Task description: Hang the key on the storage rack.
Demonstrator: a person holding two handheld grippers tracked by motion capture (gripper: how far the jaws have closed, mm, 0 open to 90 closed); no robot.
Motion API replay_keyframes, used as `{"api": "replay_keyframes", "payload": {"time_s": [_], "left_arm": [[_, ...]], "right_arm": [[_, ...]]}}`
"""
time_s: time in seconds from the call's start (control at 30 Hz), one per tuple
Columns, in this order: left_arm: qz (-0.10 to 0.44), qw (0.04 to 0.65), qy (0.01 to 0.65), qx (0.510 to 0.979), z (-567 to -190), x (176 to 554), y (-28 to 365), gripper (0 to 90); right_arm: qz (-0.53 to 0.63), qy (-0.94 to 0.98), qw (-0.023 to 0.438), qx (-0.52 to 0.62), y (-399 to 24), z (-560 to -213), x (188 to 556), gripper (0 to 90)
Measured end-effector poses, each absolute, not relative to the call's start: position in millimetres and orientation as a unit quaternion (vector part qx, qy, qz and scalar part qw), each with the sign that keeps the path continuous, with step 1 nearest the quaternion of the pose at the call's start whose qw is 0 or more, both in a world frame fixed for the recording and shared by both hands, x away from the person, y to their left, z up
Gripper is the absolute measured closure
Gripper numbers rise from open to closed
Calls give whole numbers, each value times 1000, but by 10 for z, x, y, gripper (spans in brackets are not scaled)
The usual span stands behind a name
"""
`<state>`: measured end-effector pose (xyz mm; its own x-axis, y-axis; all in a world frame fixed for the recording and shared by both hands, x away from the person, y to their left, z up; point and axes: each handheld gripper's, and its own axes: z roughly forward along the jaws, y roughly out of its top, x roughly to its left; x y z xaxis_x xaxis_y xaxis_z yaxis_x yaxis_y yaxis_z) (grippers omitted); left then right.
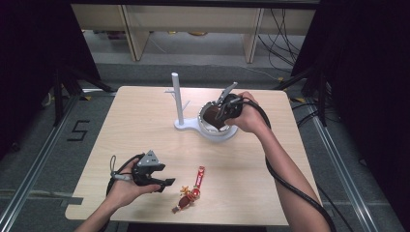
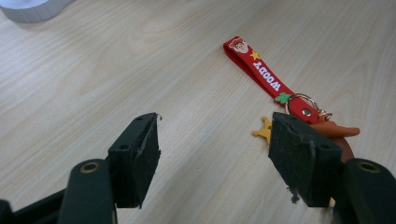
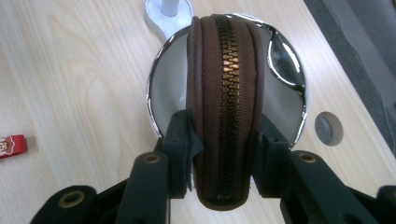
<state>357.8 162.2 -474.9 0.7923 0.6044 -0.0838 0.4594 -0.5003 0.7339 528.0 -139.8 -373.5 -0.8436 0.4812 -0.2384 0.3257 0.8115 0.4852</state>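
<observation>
Two grippers are working over a pale wooden table (image 1: 145, 125), one in each hand. The person's left hand (image 1: 126, 186) is reaching in from the bottom edge at the near left, holding the left gripper (image 1: 164, 182) low over the board with its jaws pointing to the right and standing wide apart around nothing. Just beside them a red Woody keychain (image 2: 261, 74) is lying flat — in the left gripper view its strap is running away from the right-hand jaw, while the brown charm and yellow star at its ring end are sitting partly hidden behind that jaw. The right forearm is stretching far across the table, the right hand (image 1: 249, 116) bending at the wrist so the right gripper (image 3: 224, 149) is pointing down over a shiny round dish (image 3: 159, 93) on a white stand (image 1: 186, 124) with an upright post (image 1: 177, 96). Its jaws are pressing on both sides of a brown zippered pouch (image 3: 226, 93), holding it on edge with the zip facing the camera — whether the pouch is touching the dish is hard to make out. The post's top is cut off in the right gripper view.
</observation>
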Motion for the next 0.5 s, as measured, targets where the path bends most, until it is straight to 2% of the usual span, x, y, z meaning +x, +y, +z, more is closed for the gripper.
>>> {"api": "replay_keyframes", "payload": {"time_s": [0.3, 0.43, 0.5], "left_arm": [[92, 391, 311, 861, -4753, 3583, 1620, 326], [92, 393, 311, 861, -4756, 3584, 1617, 327], [93, 395, 310, 860, -4756, 3585, 1614, 327]], "right_arm": [[226, 934, 163, 225, -1389, -3825, 5342, 634], [237, 926, 166, 243, -1425, -3831, 5369, 562], [237, 925, 167, 247, -1433, -3821, 5362, 560]]}}
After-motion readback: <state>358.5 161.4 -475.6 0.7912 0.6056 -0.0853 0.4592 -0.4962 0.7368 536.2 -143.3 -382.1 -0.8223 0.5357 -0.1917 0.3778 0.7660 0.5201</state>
